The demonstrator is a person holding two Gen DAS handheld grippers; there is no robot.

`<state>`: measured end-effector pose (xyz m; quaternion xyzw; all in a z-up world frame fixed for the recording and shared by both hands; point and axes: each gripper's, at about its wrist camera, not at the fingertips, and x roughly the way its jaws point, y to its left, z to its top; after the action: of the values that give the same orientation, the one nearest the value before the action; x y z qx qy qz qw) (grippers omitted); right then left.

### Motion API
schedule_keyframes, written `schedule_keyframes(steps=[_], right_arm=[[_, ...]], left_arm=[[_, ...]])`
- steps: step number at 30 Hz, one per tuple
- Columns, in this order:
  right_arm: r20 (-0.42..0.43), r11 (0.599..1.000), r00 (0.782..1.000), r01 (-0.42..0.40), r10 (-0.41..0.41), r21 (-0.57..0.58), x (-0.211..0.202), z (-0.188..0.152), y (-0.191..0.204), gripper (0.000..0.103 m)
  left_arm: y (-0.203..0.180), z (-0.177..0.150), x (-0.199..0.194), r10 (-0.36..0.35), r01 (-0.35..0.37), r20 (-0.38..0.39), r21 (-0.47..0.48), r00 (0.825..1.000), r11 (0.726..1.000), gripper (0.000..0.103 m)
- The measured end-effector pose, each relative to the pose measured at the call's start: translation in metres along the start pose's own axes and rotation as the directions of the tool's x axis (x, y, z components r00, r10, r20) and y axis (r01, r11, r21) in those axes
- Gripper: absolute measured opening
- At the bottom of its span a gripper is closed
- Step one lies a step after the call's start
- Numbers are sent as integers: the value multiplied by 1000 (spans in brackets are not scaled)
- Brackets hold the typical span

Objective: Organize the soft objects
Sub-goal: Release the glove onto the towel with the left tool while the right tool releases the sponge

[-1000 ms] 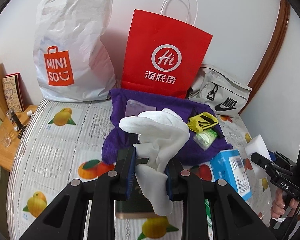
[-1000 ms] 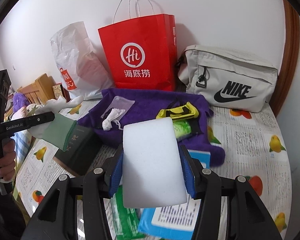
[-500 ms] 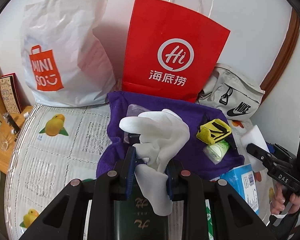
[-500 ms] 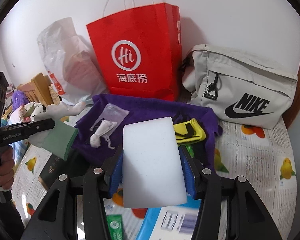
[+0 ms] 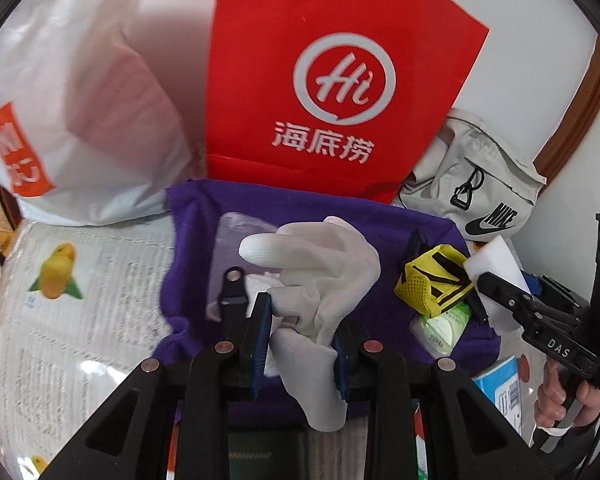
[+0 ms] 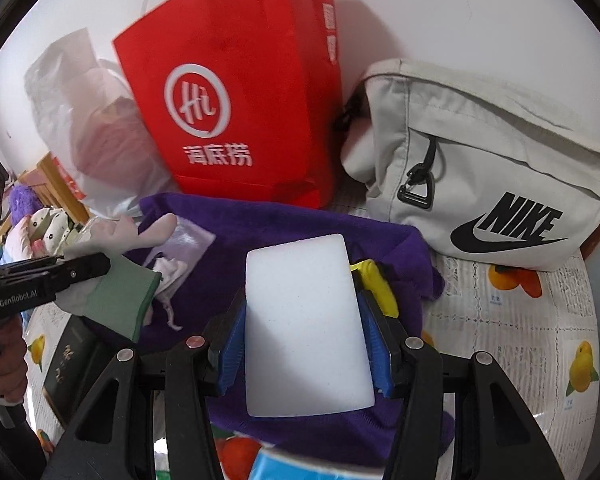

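My left gripper (image 5: 302, 338) is shut on a white work glove (image 5: 324, 280) with a green cuff (image 6: 120, 300) and holds it above the purple cloth (image 5: 380, 224). My right gripper (image 6: 306, 344) is shut on a white sponge block (image 6: 306, 328), also above the purple cloth (image 6: 260, 220). The sponge (image 5: 496, 260) and right gripper show at the right in the left wrist view. A yellow mesh item (image 5: 432, 284) and a clear plastic pouch (image 5: 236, 236) lie on the cloth.
A red paper bag (image 5: 320, 80), a white plastic bag (image 5: 80, 120) and a beige Nike pouch (image 6: 500, 184) stand at the back against the wall. A dark book (image 6: 72, 364) and a blue box (image 5: 500, 392) lie on the fruit-print tablecloth (image 5: 80, 320).
Both grippers have moved forward toward the red bag and over the purple cloth, each still holding its object.
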<state>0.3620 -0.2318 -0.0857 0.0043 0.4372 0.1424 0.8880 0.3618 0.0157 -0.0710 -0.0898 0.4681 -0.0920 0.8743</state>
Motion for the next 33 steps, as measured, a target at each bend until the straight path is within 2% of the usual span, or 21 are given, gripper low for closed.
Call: schedule_keyframes(steps=[9, 14, 16, 17, 18, 19, 21, 25, 28, 33], right_arm=[[-110, 1000, 994, -9, 11, 15, 36, 3, -10, 53], [-124, 1000, 992, -19, 21, 18, 42, 2, -11, 56], [-127, 999, 991, -35, 37, 14, 42, 3, -9, 62], [-131, 999, 991, -39, 39, 9, 42, 3, -8, 67], [-136, 999, 990, -34, 35, 5, 42, 4, -6, 69], [-136, 1000, 990, -27, 26, -4, 41, 4, -4, 69], [-119, 1000, 993, -12, 10, -17, 36, 5, -1, 69], [-87, 1000, 996, -6, 4, -25, 24, 7, 3, 69], [-63, 1000, 998, -5, 4, -23, 9, 6, 6, 69], [-14, 1000, 1000, -11, 10, -24, -25, -1, 16, 69]], left_arm=[[-3, -3, 36, 2, -1, -78, 9, 997, 1000, 27], [0, 0, 42, 11, -10, -84, 7, 996, 1000, 28], [1, 1, 44, 12, -11, -94, 4, 996, 1000, 31], [2, 2, 46, 14, -14, -100, 4, 995, 1000, 38], [2, 3, 47, 24, -23, -108, 10, 994, 1000, 51], [1, 4, 47, 41, -40, -105, 19, 994, 999, 56], [2, 5, 46, 71, -68, -87, 29, 994, 997, 58], [6, 5, 41, 70, -69, -91, 19, 993, 997, 60], [11, 3, 29, 74, -73, -75, 14, 994, 997, 68], [18, -1, 7, 85, -85, -46, -7, 995, 996, 71]])
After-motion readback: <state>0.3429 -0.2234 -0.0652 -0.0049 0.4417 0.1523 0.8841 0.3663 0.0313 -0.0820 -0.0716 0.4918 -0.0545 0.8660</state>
